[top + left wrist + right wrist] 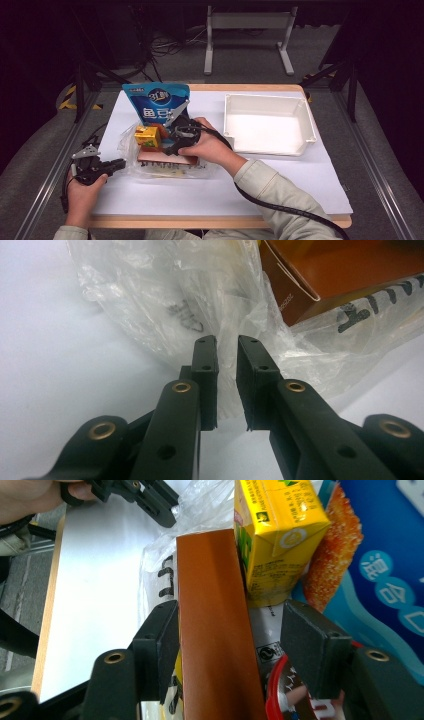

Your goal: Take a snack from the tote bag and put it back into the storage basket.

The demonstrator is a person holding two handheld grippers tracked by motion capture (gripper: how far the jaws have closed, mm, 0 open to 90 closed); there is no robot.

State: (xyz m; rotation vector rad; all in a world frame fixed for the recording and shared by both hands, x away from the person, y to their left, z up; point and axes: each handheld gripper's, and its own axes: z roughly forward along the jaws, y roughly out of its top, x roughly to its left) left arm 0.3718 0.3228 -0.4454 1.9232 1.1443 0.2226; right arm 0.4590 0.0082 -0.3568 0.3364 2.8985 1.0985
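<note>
Left gripper sits at the near left of the white table, its jaws drawn close together on a fold of the clear plastic bag. In the left gripper view the thin film passes between the two black pads, which stand only a narrow slit apart, so the bag's edge is pinched there. That gripper also shows at the top left of the right gripper view, at the bag's far edge.

Right gripper lies just right of it, over the middle of the bag, with its jaws spread around a brown box. In the right gripper view one pad is against the box's left side, while the other pad stands off from its right side, so the box is between the jaws and not squeezed. The brown box lies flat in the bag, near the table's middle.

Just beyond the box, a yellow carton stands upright, touching the box's far end in the right gripper view. Behind it a blue snack pouch stands at the far side of the bag.

To the right, well apart from the bag, a white tray rests on the table.
</note>
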